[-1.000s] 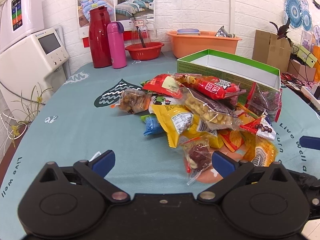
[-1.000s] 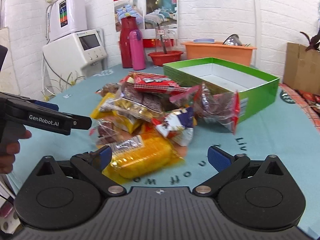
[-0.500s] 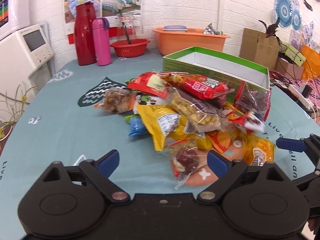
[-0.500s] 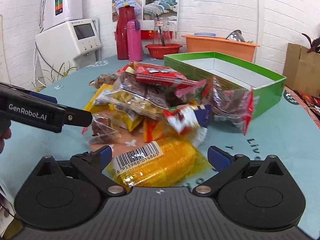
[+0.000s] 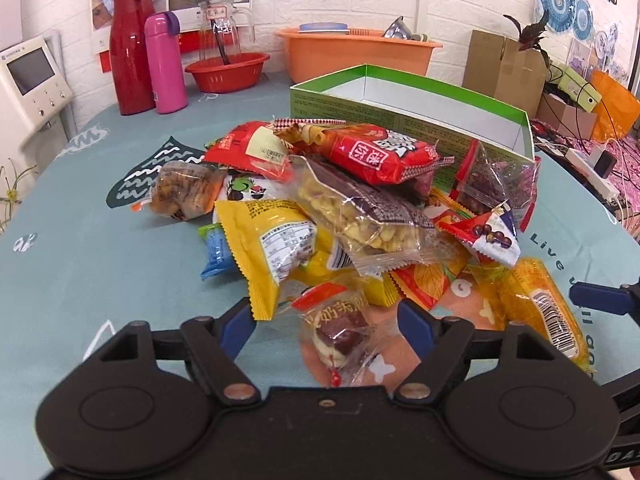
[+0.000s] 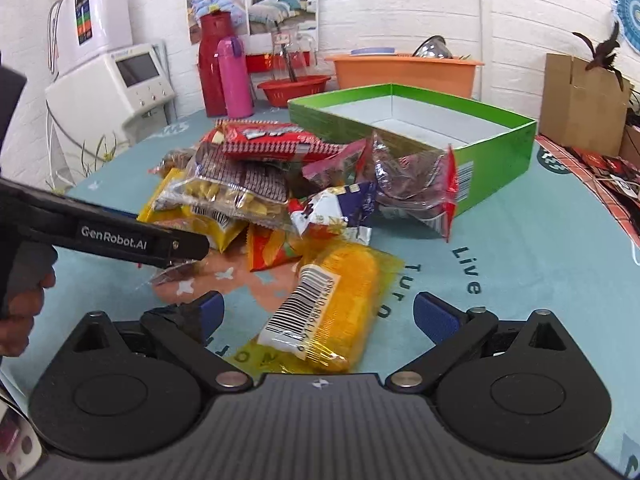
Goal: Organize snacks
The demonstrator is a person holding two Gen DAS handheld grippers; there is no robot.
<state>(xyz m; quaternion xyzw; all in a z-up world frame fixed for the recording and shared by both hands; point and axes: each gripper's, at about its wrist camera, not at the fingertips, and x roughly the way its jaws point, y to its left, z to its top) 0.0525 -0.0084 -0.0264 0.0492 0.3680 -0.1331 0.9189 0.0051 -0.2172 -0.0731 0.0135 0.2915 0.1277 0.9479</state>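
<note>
A heap of snack packets lies on the teal tablecloth, with an open green box (image 5: 420, 116) behind it, also in the right wrist view (image 6: 492, 152). My left gripper (image 5: 326, 324) is open, its blue pads on either side of a small clear packet with a red date snack (image 5: 340, 336). My right gripper (image 6: 318, 314) is open, its pads on either side of a yellow packet with a barcode (image 6: 320, 316), which also shows in the left wrist view (image 5: 536, 312). The left gripper's black arm (image 6: 112, 236) crosses the right wrist view.
A red packet (image 5: 372, 152) and a clear peanut packet (image 5: 360, 216) top the heap. A red flask (image 5: 130, 48), pink bottle (image 5: 164, 62), red bowl (image 5: 226, 72) and orange tub (image 5: 356, 54) stand at the table's back. A cardboard box (image 6: 580, 100) sits at the right.
Both grippers have moved forward and down toward the heap. The date packet now lies between the left pads and the yellow packet between the right pads.
</note>
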